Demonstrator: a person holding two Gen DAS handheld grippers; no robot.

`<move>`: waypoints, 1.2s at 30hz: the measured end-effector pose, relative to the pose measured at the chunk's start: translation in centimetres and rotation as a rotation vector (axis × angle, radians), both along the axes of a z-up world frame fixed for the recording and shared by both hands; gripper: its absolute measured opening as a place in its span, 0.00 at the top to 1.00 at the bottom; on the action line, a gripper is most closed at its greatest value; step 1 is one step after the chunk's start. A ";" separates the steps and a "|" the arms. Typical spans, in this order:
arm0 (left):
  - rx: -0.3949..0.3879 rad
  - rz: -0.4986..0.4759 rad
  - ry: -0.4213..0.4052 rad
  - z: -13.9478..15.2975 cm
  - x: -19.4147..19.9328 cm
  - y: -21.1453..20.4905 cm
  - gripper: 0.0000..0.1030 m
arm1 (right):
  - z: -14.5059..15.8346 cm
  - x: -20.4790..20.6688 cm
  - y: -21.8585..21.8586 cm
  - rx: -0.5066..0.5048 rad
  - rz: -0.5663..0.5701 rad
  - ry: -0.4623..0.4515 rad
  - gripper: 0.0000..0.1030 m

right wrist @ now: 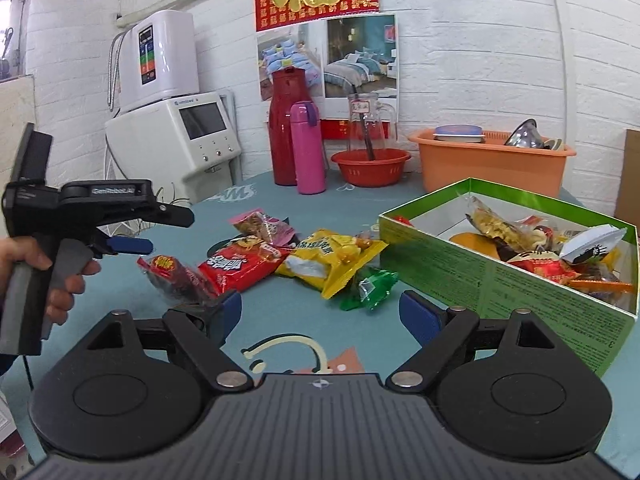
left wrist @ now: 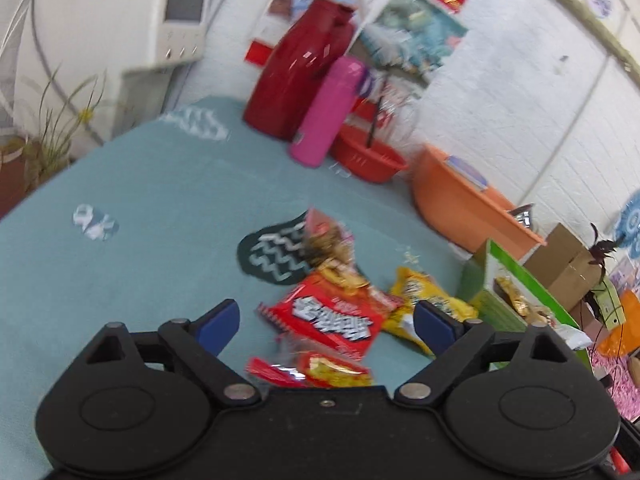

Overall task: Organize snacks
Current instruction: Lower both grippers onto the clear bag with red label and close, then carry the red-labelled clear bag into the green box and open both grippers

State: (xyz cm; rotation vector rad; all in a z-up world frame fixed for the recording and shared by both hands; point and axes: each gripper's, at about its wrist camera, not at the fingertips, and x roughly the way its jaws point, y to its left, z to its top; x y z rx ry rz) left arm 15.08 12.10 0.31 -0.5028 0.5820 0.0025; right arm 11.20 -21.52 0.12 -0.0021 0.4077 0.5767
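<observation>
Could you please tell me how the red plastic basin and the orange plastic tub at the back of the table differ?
The red plastic basin is round and shallow, while the orange plastic tub is rectangular, deeper and larger. The basin has a clear glass pitcher standing in it, while the tub holds a lidded container and metal kitchenware. Both are open-topped and sit by the white brick wall.

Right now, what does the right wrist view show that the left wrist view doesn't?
Only the right wrist view: the inside of the green box with snacks in it, a green candy, and the left tool held in a hand. Only the left wrist view: a brown carton beyond the box. Both: the red packet, yellow bag, pink bottle, and both tools open and empty.
</observation>
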 end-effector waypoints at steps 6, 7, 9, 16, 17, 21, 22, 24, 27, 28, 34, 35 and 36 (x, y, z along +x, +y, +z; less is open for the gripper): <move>-0.124 -0.119 0.095 -3.1 -0.7 -0.4 0.30 | -0.6 -0.3 0.5 -0.016 -0.002 0.030 0.00; -0.124 -0.141 0.090 -3.4 -1.3 -1.0 0.29 | -0.8 -0.3 0.6 -0.016 -0.002 0.039 0.00; -0.136 -0.176 0.073 -3.6 -2.6 -2.1 0.29 | -1.1 -0.3 0.7 -0.015 0.002 0.051 0.00; -0.167 -0.170 0.009 -3.3 -6.9 -2.7 0.00 | -2.6 -0.6 1.6 -0.013 0.063 0.126 0.00; -0.169 -0.159 0.004 -3.2 -7.1 -2.5 0.00 | -2.8 -0.6 1.9 -0.006 0.080 0.141 0.00; -0.190 -0.179 -0.004 -3.1 -7.9 -2.3 0.00 | -3.4 -0.7 3.4 0.002 0.138 0.182 0.00; -0.189 -0.187 -0.004 -3.1 -8.0 -2.4 0.01 | -3.5 -0.9 3.9 -0.001 0.158 0.185 0.00; -0.192 -0.213 -0.006 -3.1 -8.1 -2.8 0.03 | -3.7 -1.2 4.7 -0.008 0.192 0.188 0.00; -0.201 -0.239 -0.007 -3.1 -8.2 -3.3 0.05 | -3.9 -1.5 5.8 -0.020 0.242 0.188 0.00; -0.197 -0.247 -0.006 -3.1 -8.1 -3.5 0.06 | -3.9 -1.6 6.2 -0.023 0.253 0.188 0.00; -0.179 -0.264 0.035 -4.0 -7.1 -4.0 0.37 | -4.0 -1.7 8.2 -0.064 0.312 0.161 0.00; -0.177 -0.271 0.045 -4.2 -6.9 -4.2 0.52 | -4.2 -1.5 8.4 -0.076 0.320 0.160 0.00; -0.180 -0.279 0.052 -4.4 -6.7 -4.3 0.61 | -4.4 -1.5 8.6 -0.087 0.320 0.163 0.08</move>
